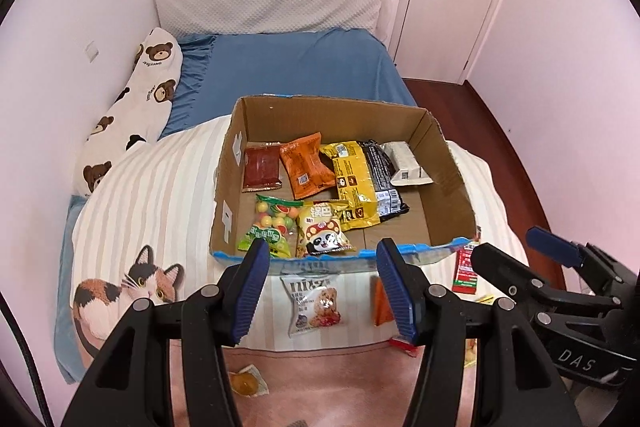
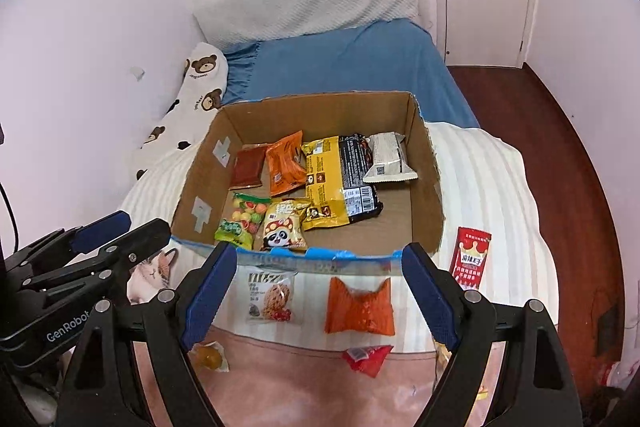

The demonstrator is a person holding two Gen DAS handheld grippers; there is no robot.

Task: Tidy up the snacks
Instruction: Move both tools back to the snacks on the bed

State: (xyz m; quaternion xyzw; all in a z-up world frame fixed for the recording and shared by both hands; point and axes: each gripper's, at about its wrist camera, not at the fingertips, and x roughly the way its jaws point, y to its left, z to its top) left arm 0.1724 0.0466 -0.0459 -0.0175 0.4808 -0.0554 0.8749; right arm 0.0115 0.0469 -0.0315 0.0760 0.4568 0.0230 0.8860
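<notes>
Both pairs of blue-padded fingers gape empty: left gripper narrower, right gripper wide, above loose packets lying before the brown cardboard snack box on the striped quilt

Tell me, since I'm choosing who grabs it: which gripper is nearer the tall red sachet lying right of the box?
Right. The red sachet lies just off the right gripper's right finger; the left gripper is farther left, with the right gripper between them.

cardboard box: open, seven packets inside | cookie packet: flat outside
</notes>
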